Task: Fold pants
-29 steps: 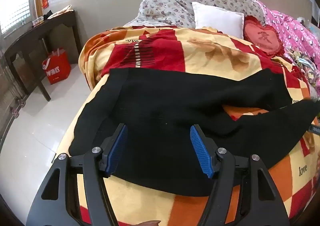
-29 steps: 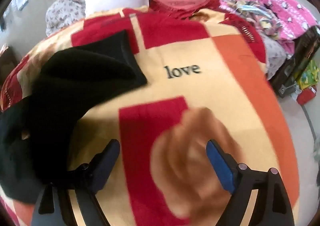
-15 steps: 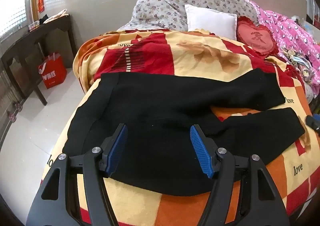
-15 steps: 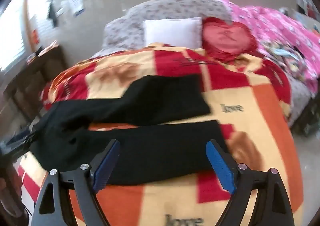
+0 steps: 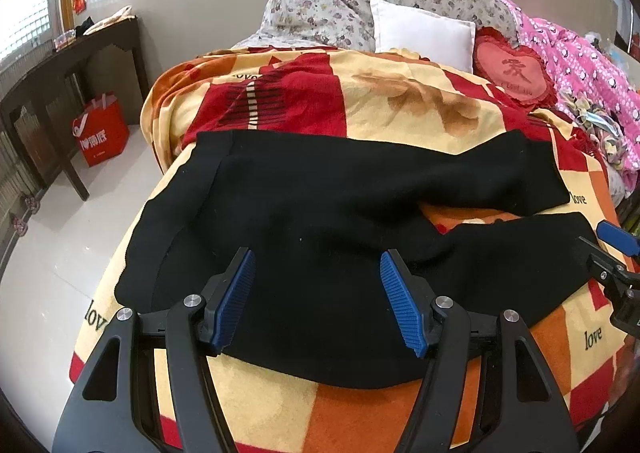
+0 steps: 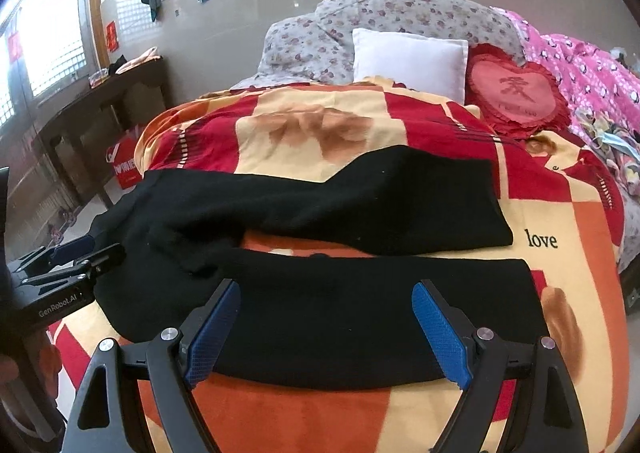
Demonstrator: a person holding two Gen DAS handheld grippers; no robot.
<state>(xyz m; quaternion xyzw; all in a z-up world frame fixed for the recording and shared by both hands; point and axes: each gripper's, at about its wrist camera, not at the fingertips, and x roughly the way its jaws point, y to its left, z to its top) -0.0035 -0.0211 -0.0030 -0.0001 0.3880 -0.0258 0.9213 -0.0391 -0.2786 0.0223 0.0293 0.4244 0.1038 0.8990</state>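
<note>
Bed (image 5: 400, 405), covered by a patchwork blanket (image 6: 560, 293) in red, orange and cream, "love" printed on several squares. At the head: flowered pillows (image 6: 400, 17), a white cushion (image 6: 408, 61), a red heart cushion (image 6: 516, 93). Pink printed quilt (image 5: 580, 65) bunched along the bed's far right side.

Black pants (image 5: 304, 213) spread flat across the blanket, waistband toward the left edge of the bed, both legs running rightward. Legs parted in a narrow V; a strip of orange blanket shows between them. Far leg (image 6: 380, 201) slightly rumpled near the crotch; near leg (image 6: 380, 305) lies smooth, cuff ending short of the bed's right edge.

Dark wooden side table (image 5: 60, 65) against the wall to the left, a red shopping bag (image 5: 100, 133) on the floor under it.

Left tongs (image 5: 316, 301) above the seat and waist area, jaws wide, blue pads clear of the cloth, nothing held. Right tongs (image 6: 326, 333) above the near leg, jaws wide, nothing held. Whether either touches the fabric: cannot tell. Each pair shows at the edge of the other's view.
</note>
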